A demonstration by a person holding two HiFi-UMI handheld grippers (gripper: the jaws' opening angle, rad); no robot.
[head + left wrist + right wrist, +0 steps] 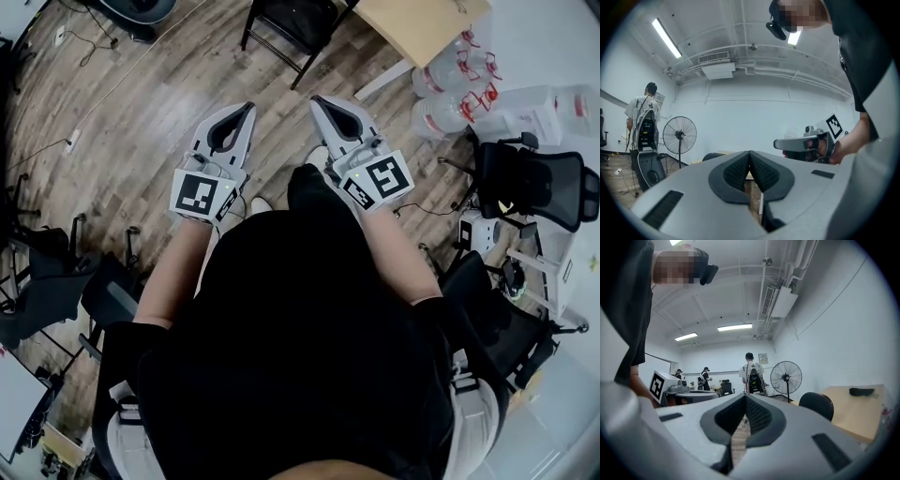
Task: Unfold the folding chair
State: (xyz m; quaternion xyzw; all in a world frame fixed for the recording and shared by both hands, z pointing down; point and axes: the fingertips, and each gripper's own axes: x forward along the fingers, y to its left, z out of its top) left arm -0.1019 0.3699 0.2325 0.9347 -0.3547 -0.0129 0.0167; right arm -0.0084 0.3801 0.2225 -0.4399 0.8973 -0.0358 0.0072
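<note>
A black chair [295, 28] stands on the wooden floor ahead of me, beside a light wooden table [422, 23]. Its rounded back [816, 405] shows in the right gripper view, and a dark part of it [715, 156] in the left gripper view. Both grippers point level toward it and stay well short of it. My left gripper [248, 106] is shut with nothing between its pads [740, 168]. My right gripper [319, 99] is shut and empty as well, its pads [757, 416] closed together. They are held side by side, a small gap apart.
Several large water bottles [450, 89] lie right of the table. A black mesh office chair [534, 183] and equipment stand at the right, more dark chairs [47, 281] at the left. A standing fan [786, 376] and people [751, 373] are across the room. Cables [56, 150] run over the floor.
</note>
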